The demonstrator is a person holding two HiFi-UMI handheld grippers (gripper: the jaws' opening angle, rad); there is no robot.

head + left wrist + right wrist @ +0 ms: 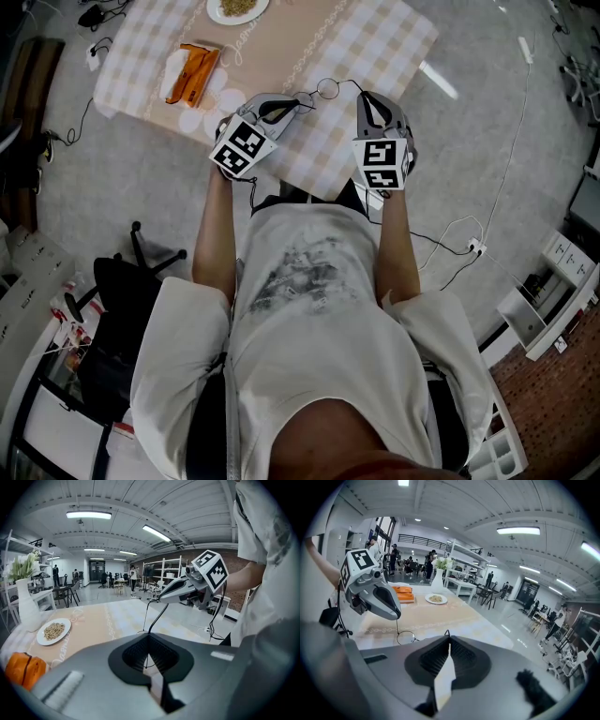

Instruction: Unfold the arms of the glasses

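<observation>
1. Glasses hang in the air at upper centre of the head view. They are over the near edge of the table and not resting on it.
2. Left gripper, just left of the glasses: jaws clenched. In the left gripper view a thin dark arm runs out of the closed jaws and up to the tip of the right gripper at centre right.
3. Right gripper, just right of the glasses in the head view: jaws pressed together, with a small dark wire end pinched at their tip. I judge this to be the far end of that same arm.
4. In the right gripper view a round lens sits left of centre, just below the left gripper's tip. The left grip therefore looks to be at the frame end and the right at the arm's end, with the glasses strung between them.
5. Progress, as a judgement: one arm looks drawn out from the lens and stretched between the grippers — mostly open, perhaps not fully.
6. The second arm cannot be made out in any view, so its state is unknown. It probably remains to be opened, and the glasses have yet to be set down.
</observation>
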